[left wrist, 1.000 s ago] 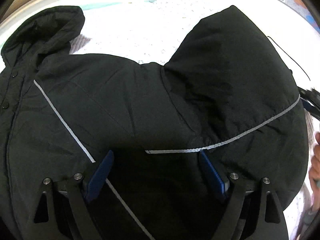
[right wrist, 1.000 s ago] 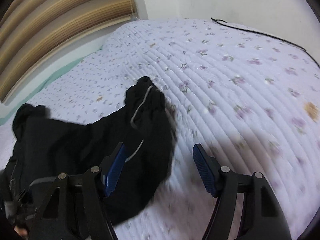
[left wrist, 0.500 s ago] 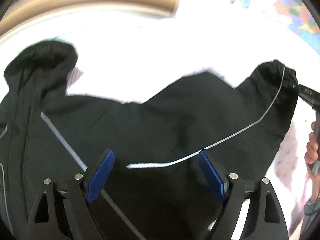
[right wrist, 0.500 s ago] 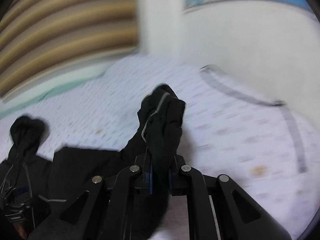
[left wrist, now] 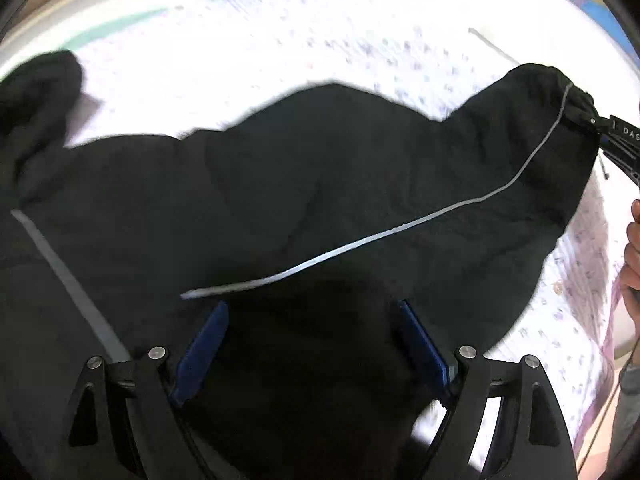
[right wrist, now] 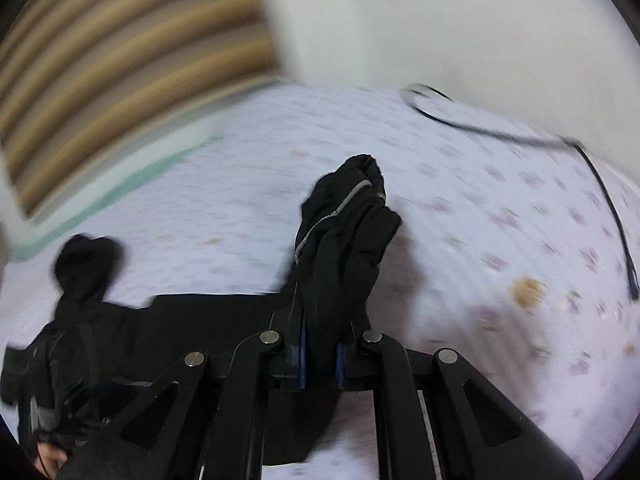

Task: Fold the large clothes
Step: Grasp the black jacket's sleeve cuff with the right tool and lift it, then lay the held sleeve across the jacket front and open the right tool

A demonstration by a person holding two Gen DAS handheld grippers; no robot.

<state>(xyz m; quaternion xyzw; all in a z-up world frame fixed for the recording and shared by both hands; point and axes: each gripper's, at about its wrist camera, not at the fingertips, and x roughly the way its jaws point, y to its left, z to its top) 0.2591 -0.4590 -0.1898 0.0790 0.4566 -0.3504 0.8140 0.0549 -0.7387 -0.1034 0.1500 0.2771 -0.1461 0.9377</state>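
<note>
A large black jacket with thin grey reflective stripes lies spread on a bed. My left gripper is open, its blue pads just above the jacket's body, holding nothing. My right gripper is shut on the jacket's sleeve near the cuff and holds it lifted off the bed. It also shows in the left wrist view at the far right, stretching the sleeve outward. The other sleeve lies bunched at the far left.
The bed has a white quilt with small purple flowers. A black cable lies along its far right edge. A wall and striped blinds stand behind the bed. A person's hand shows at the right edge.
My right gripper closed on the sleeve cuff and pulled it up and out to the right, unfolding the sleeve from over the jacket body. My left gripper stayed open over the jacket.
</note>
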